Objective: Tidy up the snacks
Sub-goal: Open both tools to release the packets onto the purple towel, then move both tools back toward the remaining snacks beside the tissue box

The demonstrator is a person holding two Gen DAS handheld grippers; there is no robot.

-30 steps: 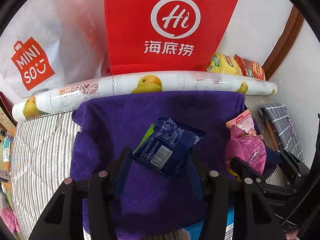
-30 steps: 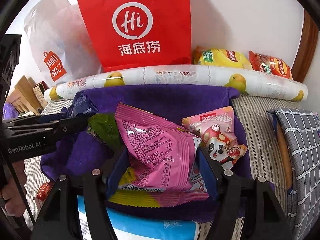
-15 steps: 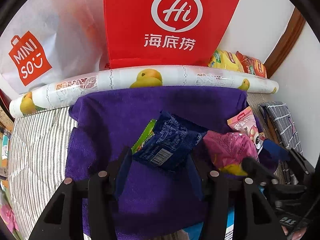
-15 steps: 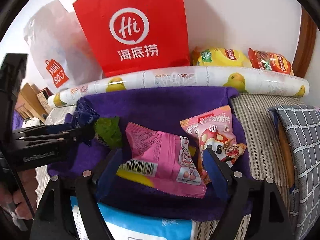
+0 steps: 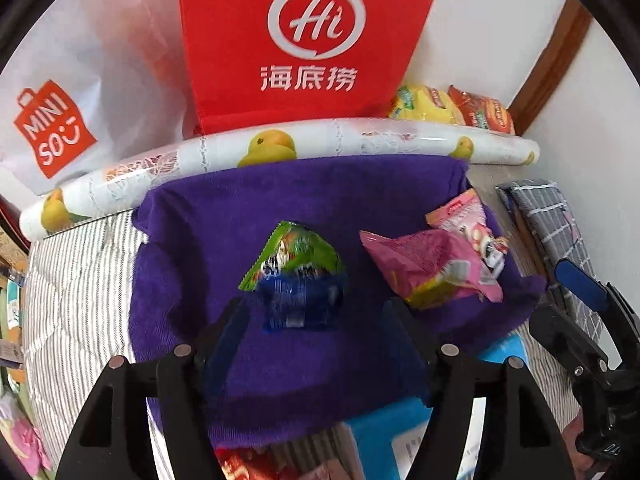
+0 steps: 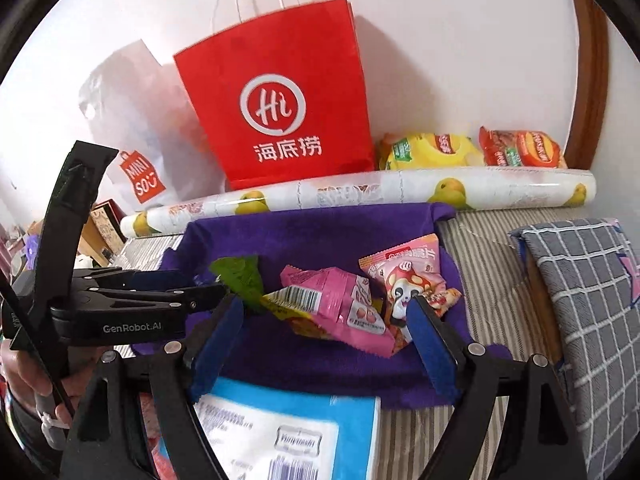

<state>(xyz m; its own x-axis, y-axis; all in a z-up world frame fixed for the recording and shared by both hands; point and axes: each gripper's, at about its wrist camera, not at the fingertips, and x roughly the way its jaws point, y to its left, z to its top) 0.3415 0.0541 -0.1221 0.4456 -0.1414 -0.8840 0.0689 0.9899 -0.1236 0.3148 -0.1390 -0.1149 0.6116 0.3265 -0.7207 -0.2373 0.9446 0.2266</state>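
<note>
A striped bed cover (image 6: 484, 248) fills the lower half of both views, running back to a white wall. Against that wall, upper middle of the frame, stands a red paper bag (image 6: 276, 108) with a white "Hi" logo; left of it leans a white Miniso bag (image 5: 60, 92). In front of both lies a long roll of pear-printed film (image 6: 360, 194), stretching across the frame. Behind its right end sit a yellow chip bag (image 6: 428, 152) and an orange-red chip bag (image 6: 520, 152). A grey checked cushion (image 6: 588, 300) is at the right edge.

A purple towel (image 5: 208, 240) is spread on the bed cover, centre frame, and the snacks rest on it. In the left wrist view a blue snack packet (image 5: 300, 304) lies on the towel, overlapping a green snack packet (image 5: 296, 252), both in the gap ahead of the left tongs (image 5: 316, 328). Those tongs are opening, their pads clear of the blue packet. To the right lies a pink snack packet (image 6: 332, 304), partly over a pale pink panda packet (image 6: 408, 280).

The right tongs (image 6: 324, 344) are spread wide over the towel's near edge, with the pink packet lying just beyond their tips and untouched. A blue-and-white box (image 6: 288, 432) lies at the bottom of the frame, just below the towel.
</note>
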